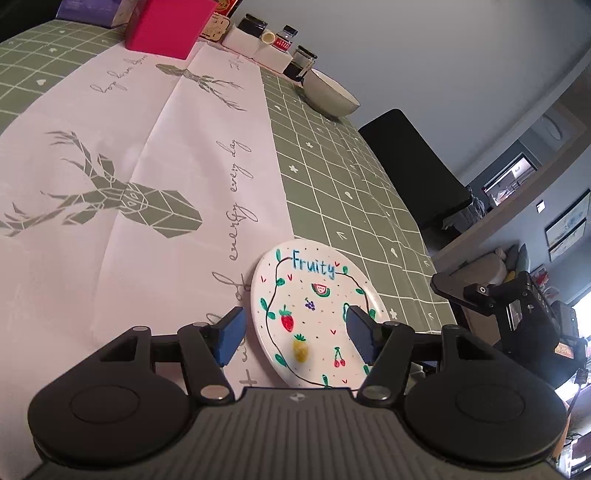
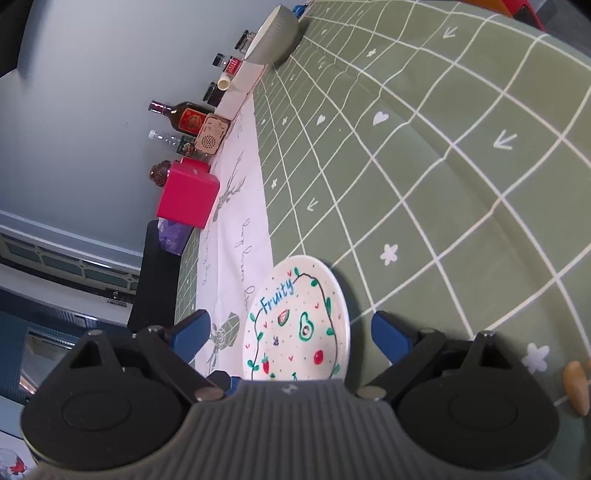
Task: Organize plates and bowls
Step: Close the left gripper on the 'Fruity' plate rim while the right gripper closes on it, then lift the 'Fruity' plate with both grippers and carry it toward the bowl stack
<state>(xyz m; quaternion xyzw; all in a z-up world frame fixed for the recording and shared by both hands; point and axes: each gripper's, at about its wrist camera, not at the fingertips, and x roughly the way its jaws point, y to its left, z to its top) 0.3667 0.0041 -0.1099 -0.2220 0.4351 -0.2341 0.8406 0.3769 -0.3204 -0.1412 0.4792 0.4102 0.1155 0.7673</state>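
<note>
Table (image 1: 332, 177): nothing stacked yet; sorting looks barely begun. Bowl (image 1: 330, 92) stands at one o'clock, well apart from the fruit-painted plate (image 1: 314, 317), which lies flat at six o'clock. Left gripper (image 1: 293, 338) and right gripper (image 2: 291, 341) both gape wide, empty, straddling the plate without contact. Pink box (image 1: 166, 26) and jars (image 1: 253, 26) sit at twelve o'clock, not obstructing.
</note>
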